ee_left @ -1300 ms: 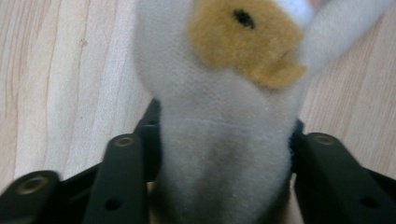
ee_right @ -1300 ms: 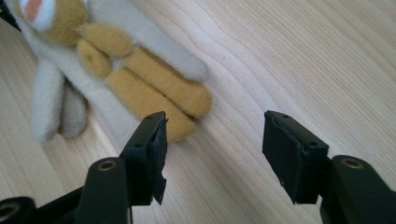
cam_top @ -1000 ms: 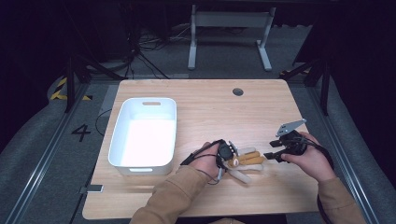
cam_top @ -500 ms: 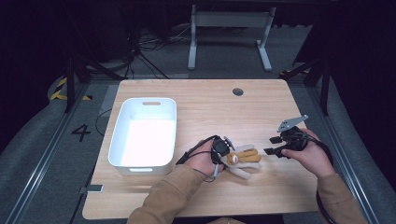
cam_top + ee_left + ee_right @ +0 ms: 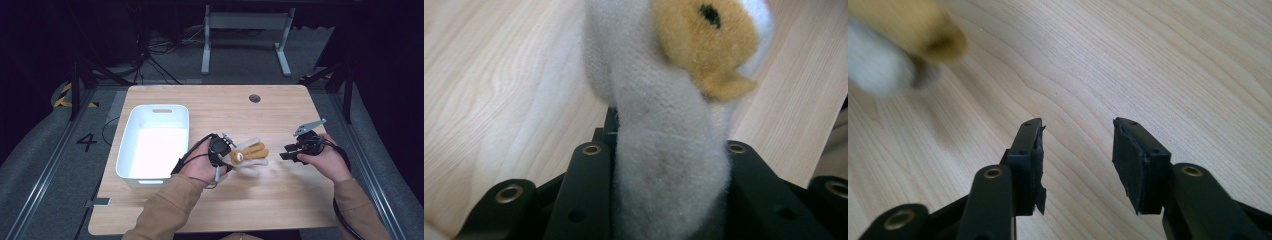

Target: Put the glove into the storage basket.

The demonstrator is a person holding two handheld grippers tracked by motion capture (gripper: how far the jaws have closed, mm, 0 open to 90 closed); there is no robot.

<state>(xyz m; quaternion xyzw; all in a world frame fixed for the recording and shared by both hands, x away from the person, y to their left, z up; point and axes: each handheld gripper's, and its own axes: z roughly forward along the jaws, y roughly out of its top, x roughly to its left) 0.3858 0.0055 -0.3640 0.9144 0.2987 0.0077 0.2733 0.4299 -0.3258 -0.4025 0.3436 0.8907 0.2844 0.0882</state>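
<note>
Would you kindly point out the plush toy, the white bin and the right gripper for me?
plush toy [image 5: 248, 156]: high view, its grey body.
white bin [image 5: 156, 107]: high view, its far rim.
right gripper [image 5: 1077, 127]: right gripper view, midway between its open jaws.

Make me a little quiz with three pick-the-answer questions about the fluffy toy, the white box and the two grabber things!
1. Where is the white bin?
A. left of the plush toy
B. right of the plush toy
C. on the floor

2. What colours are on the plush toy?
A. blue and green
B. grey-white and orange-tan
C. all black

3. What is the right gripper doing?
A. squeezing the toy
B. open, holding nothing
C. resting inside the bin

Answers:
1. A, the high view shows the bin on the table, left of the toy.
2. B, the left gripper view shows pale fuzz with an orange patch.
3. B, its jaws stand apart over bare wood, while the left gripper clamps the toy.
</note>
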